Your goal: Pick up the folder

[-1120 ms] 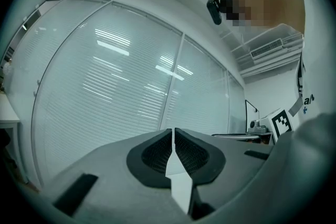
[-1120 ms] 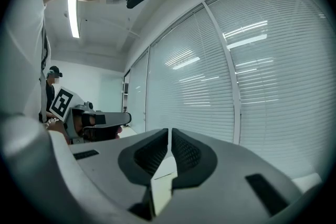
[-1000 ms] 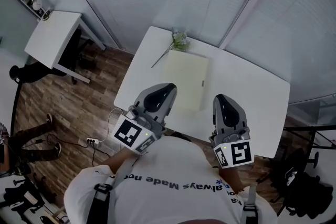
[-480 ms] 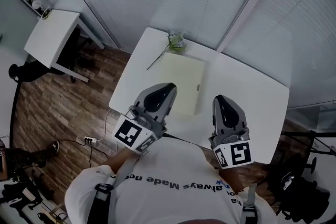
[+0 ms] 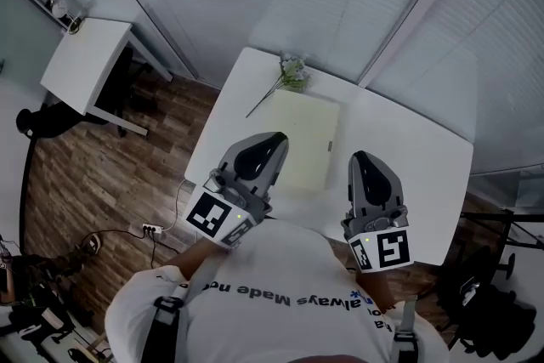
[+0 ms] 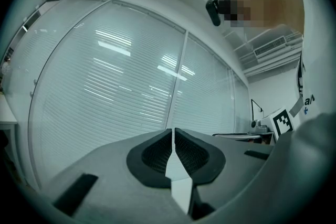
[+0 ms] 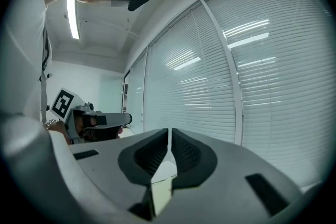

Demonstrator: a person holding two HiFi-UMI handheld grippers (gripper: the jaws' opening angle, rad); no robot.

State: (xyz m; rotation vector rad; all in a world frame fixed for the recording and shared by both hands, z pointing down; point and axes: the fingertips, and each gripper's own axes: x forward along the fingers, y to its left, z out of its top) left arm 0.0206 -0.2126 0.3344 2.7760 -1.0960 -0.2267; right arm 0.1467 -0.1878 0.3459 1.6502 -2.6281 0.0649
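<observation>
A pale yellow folder (image 5: 304, 140) lies flat in the middle of the white table (image 5: 408, 166). In the head view both grippers hang side by side over the table's near edge, pointing level toward the window. My left gripper (image 5: 270, 140) covers the folder's near left corner. My right gripper (image 5: 362, 157) is to the right of the folder's near end. Both sets of jaws are shut with nothing between them, as the left gripper view (image 6: 172, 135) and the right gripper view (image 7: 169, 134) show. Neither gripper view shows the folder.
A small spray of flowers (image 5: 291, 72) lies at the table's far edge, just beyond the folder. A white side table (image 5: 85, 64) stands to the left on the wooden floor, with a power strip (image 5: 151, 228) and cables near it. Blinds close off the far side.
The table and folder have shifted a little in the head view while both grippers stay shut and side by side. A person's legs at the lower left have gone from view.
</observation>
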